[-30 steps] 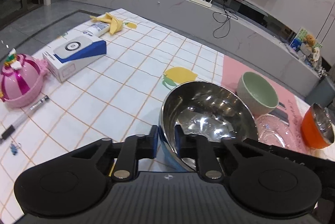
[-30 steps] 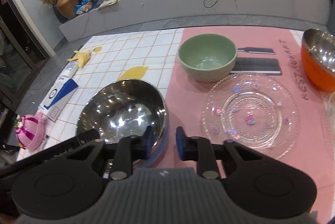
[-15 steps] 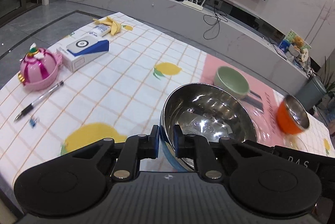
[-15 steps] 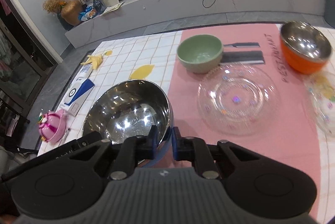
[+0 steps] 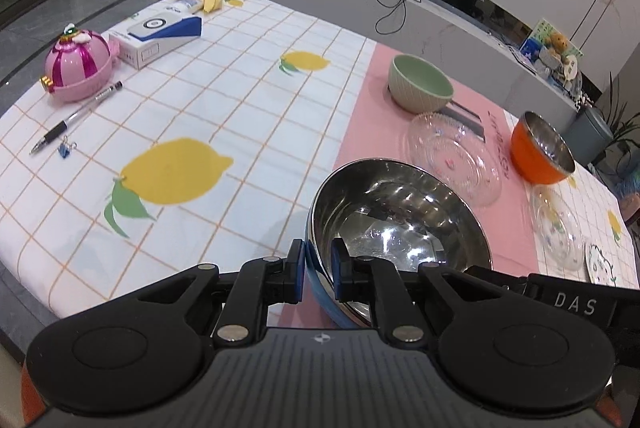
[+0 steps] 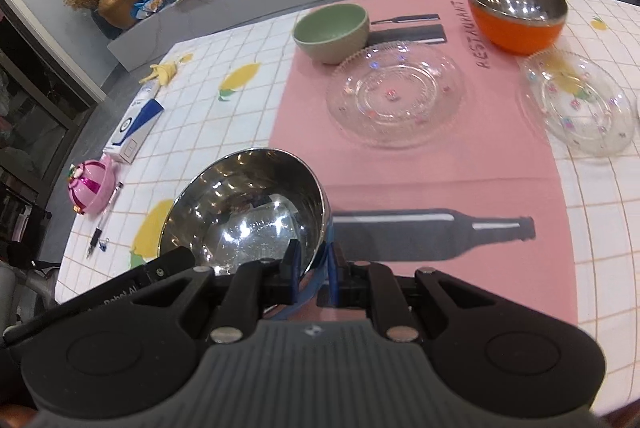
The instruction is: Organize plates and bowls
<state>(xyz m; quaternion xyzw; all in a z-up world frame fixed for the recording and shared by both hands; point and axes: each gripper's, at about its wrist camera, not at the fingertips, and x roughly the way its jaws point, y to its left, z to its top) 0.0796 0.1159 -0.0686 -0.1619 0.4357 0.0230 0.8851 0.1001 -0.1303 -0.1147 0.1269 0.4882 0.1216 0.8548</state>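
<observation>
Steel bowl (image 5: 396,216) hangs above the desk (image 5: 240,131), rim clamped by left tool (image 5: 317,268) and right tool (image 6: 311,268).

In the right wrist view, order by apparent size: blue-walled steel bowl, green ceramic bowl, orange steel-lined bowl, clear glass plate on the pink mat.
1. Clear glass plate and blue-walled steel bowl: similar; the bowl is nearest, so unsure.
2. Orange steel-lined bowl.
3. Green ceramic bowl.

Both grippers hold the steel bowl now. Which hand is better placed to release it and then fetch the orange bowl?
Probably the right gripper: the orange bowl lies on its side of the steel bowl, past the glass plate. The left gripper clamps the opposite rim.
</observation>
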